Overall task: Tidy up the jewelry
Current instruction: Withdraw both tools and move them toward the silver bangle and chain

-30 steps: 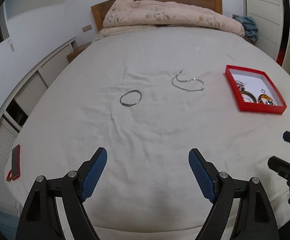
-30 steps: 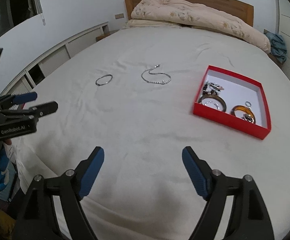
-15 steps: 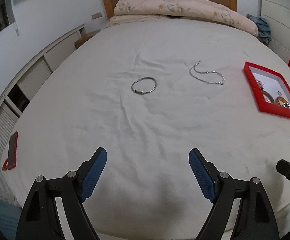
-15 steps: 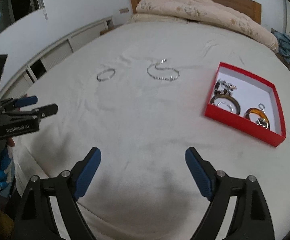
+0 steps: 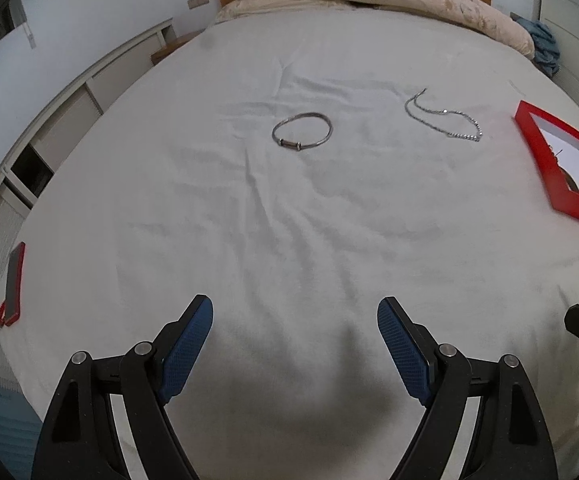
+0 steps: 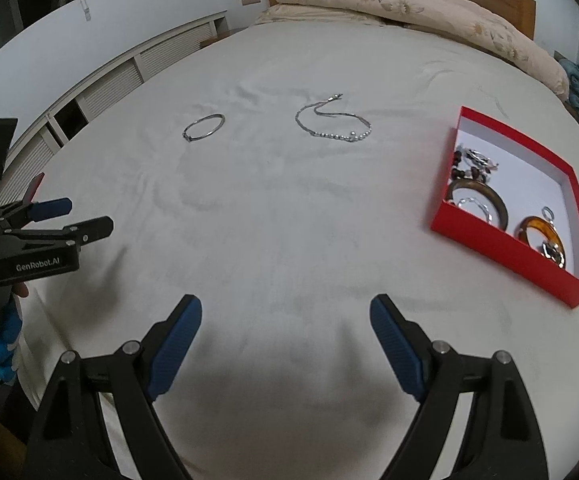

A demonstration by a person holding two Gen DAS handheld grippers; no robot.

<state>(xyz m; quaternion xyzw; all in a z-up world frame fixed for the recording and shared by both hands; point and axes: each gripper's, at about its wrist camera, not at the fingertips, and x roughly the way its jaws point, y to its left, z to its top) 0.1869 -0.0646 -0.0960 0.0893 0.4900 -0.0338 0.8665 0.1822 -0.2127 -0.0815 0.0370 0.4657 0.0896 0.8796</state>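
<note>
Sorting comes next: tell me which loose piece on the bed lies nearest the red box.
The silver chain necklace, open-ended with beads; the closed round silver bangle lies farther from the red box.

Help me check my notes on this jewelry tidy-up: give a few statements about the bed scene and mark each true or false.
1. The bangle lies loose on the bed sheet. True.
2. The necklace is inside the red box. False: it lies on the sheet, apart from the box.
3. The left gripper is open and holds nothing. True.
4. The red box is empty. False: it holds bracelets and other pieces.
5. The right gripper is shut on the bangle. False: it is open, with nothing in it.
</note>
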